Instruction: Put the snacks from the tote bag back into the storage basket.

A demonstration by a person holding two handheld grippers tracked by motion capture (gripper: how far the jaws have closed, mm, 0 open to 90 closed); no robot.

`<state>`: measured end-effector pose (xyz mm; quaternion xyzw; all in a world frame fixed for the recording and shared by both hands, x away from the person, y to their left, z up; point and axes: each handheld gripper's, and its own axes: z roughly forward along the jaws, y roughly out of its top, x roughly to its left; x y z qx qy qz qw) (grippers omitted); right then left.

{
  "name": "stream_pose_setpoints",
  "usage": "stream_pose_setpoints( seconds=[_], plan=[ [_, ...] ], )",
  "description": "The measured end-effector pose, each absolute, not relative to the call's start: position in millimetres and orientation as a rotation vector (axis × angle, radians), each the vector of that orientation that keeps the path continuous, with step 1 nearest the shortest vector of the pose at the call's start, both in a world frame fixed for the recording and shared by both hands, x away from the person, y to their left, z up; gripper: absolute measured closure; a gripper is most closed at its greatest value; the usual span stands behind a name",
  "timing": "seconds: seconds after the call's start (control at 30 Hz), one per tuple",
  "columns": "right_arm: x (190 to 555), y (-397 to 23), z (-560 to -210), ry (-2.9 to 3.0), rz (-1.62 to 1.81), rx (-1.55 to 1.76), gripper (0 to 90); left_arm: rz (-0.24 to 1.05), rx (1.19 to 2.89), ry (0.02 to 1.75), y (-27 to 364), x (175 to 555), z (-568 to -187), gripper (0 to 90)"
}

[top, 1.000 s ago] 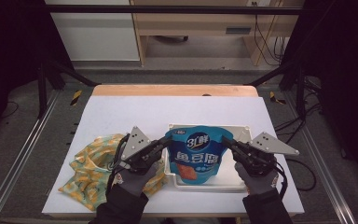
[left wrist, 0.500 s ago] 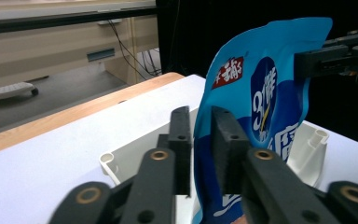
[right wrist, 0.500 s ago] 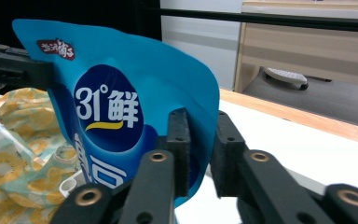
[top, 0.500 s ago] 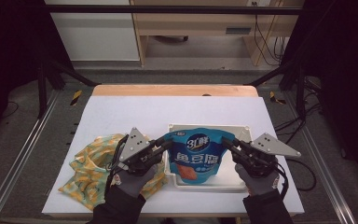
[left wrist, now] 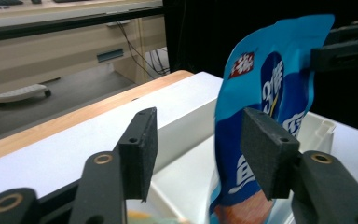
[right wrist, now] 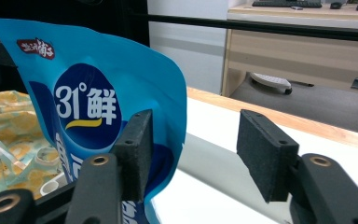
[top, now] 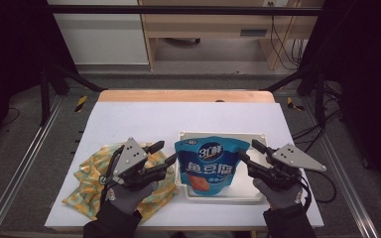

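A blue snack bag (top: 211, 166) stands in a white tray (top: 223, 134) near the table's front. My left gripper (top: 166, 152) is at the bag's left side and my right gripper (top: 248, 150) at its right side. Both sets of jaws have just been opening and now stand open. In the left gripper view the bag (left wrist: 270, 79) has its edge between the spread jaws of the left gripper (left wrist: 205, 149), and the pads do not press on it. In the right gripper view the bag (right wrist: 88, 93) reaches a little way into the gap of the right gripper (right wrist: 200, 149), loose.
A yellow patterned packet (top: 89, 183) lies on the white table under my left hand, also visible as the yellow packet (right wrist: 9, 116) behind the bag. The table's wooden far edge (top: 183, 95) and metal frame rails border the work area.
Both grippers, shut on the bag's sides a second ago, have opened. The bag stays standing in the tray. Neither hand has shifted noticeably.
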<state>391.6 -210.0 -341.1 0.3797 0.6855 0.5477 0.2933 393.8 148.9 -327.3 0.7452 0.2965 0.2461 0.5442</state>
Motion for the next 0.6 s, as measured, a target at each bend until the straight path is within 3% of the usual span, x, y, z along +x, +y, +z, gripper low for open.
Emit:
stream_pose_setpoints(
  seconds=[0.6],
  plan=[
    [376.6, -232.8, -353.1, 1.805, 1.437, 1.041, 29.4, 0.633, 1.793, 0.822, 215.4, 382.4, -353.9, 36.4]
  ],
)
